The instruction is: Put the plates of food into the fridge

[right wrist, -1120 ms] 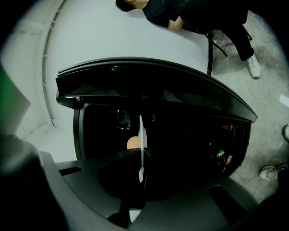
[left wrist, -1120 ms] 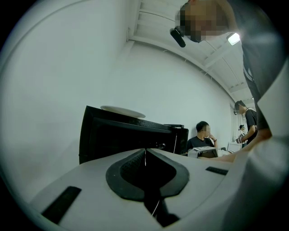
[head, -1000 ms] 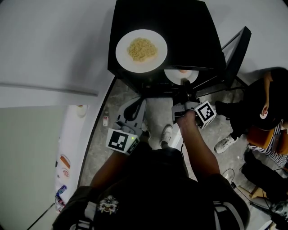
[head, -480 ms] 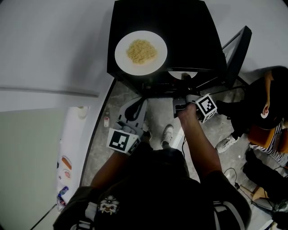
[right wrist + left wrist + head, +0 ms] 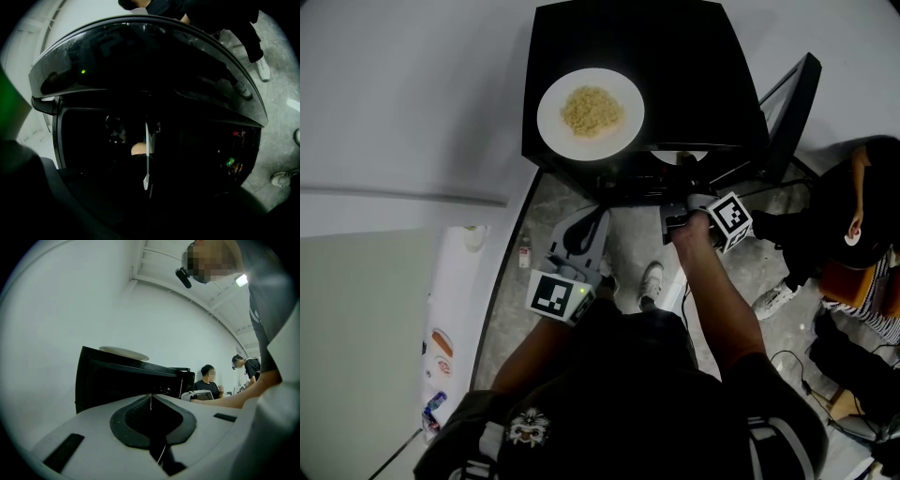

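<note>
By my reading, neither of the 2 plates is set down inside yet. The round white plate heaped with pale yellow noodles (image 5: 591, 112) rests untouched on top of the small black fridge (image 5: 684, 56); the fridge door (image 5: 792, 108) stands open at the right.

The second white plate (image 5: 680, 155), carrying a peach-coloured piece of food, shows only as a sliver under the fridge's top edge in the head view, so it looks partway into the compartment. The right gripper (image 5: 682, 180) has its fingers pinched on that plate's rim, which the right gripper view shows edge-on against the dark interior; I cannot tell whether the plate touches a shelf yet. The left gripper (image 5: 592, 220) hangs low in front of the fridge, its fingers pressed together on nothing.

Left to do: let go of this plate inside; then fetch the noodle plate and shelve it.

No writing can be read. Each gripper's cube carries black-and-white square markers; the coloured stickers (image 5: 436, 342) on the white panel at lower left are too small to make out.
</note>
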`<state>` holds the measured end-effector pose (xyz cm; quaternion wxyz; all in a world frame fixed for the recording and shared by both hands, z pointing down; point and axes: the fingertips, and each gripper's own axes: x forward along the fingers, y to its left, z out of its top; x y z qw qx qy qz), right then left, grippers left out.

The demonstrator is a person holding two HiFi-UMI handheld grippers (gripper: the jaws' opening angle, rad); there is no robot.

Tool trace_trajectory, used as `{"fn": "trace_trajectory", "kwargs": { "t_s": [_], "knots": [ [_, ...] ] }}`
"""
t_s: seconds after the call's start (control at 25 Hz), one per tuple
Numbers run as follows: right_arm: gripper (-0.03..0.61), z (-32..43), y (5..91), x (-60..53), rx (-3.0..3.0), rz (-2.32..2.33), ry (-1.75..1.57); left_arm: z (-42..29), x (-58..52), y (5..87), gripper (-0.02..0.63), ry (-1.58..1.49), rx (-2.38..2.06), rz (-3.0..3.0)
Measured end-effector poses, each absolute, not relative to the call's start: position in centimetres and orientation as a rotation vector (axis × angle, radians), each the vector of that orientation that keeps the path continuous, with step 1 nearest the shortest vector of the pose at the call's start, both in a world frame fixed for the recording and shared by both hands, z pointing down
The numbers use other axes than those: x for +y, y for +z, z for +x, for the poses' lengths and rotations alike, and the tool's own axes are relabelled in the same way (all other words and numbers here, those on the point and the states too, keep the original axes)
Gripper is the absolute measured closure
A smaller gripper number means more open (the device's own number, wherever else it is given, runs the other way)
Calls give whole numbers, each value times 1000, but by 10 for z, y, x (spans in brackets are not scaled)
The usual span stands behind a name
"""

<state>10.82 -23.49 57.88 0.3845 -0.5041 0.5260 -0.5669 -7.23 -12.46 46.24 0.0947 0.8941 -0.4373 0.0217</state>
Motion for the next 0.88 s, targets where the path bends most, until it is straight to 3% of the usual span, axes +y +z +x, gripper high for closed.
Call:
{"fn": "trace_trajectory", "kwargs": {
  "t_s": [0.44,0.64,0.88],
  "knots": [
    [541,114,579,-232,1326,-1347,-1414,-74,-120,457,591,26,-1311,2613],
    [443,118,575,-223,1358,-1397,-1387,-78,-117,454,591,8,-1326,2615],
    [445,123,536,-192,1604,-1505,-1190,-75,-114,447,591,-12,-1338,2599]
  ]
}}
